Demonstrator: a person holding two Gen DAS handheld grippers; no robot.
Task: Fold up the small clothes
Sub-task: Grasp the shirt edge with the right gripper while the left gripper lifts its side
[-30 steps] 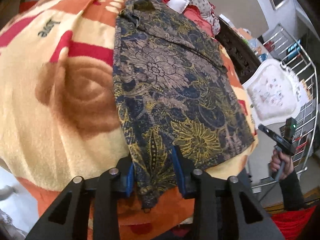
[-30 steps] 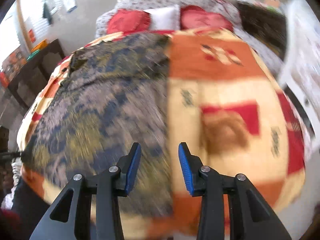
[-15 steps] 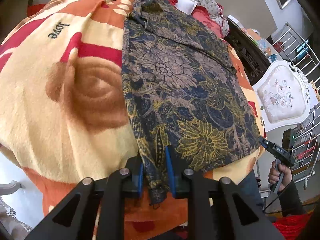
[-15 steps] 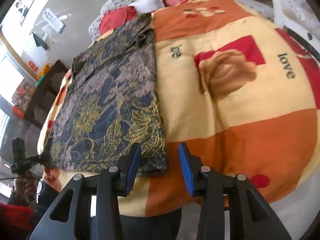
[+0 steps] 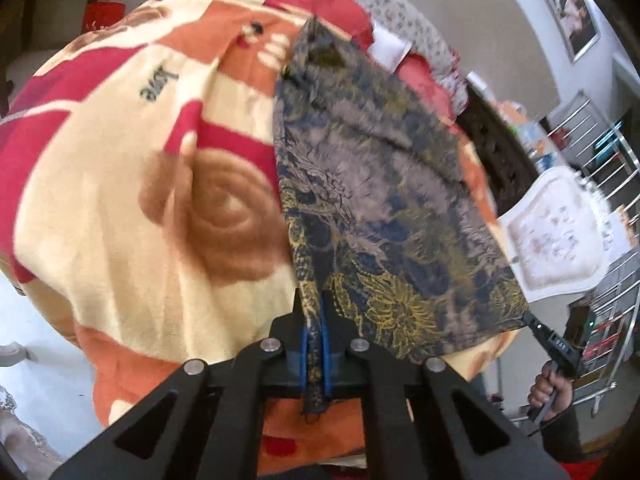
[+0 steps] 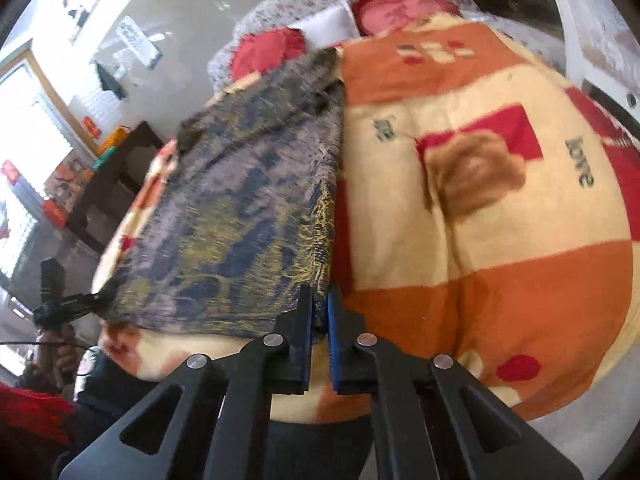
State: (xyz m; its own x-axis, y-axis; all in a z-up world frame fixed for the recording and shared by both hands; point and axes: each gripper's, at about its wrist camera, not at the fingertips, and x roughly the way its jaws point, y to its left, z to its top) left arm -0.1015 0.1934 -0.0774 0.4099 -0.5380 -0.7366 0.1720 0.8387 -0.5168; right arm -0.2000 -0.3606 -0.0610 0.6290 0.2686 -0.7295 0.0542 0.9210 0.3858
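Two grippers, both clamped on the same garment. Biggest thing in frame is the blanket, cream, orange and red fleece with a brown rose and "love" lettering, covering the bed in both views. On it, the patterned shirt, navy and grey with yellow florals, runs lengthwise from the near bed edge to its collar up by the pillows; in the right wrist view the shirt takes the left part of the bed, with blanket bare to the right of it. Far end: red pillows, a white pillow between them, floral sheet behind. White padded chair off the right side of the bed in the left wrist view; dark wooden shelf off the left side in the right wrist view. Left gripper: blue pads pressed together on a near corner of the hem, a fabric tail hanging below the jaws, hem edge lifted off the blanket. Right gripper: jaws pinched shut on the other near corner, fabric visible between the pads. Each gripper also appears small in the other's view, at its shirt corner. Both frames are motion-blurred, fine print detail unreadable.
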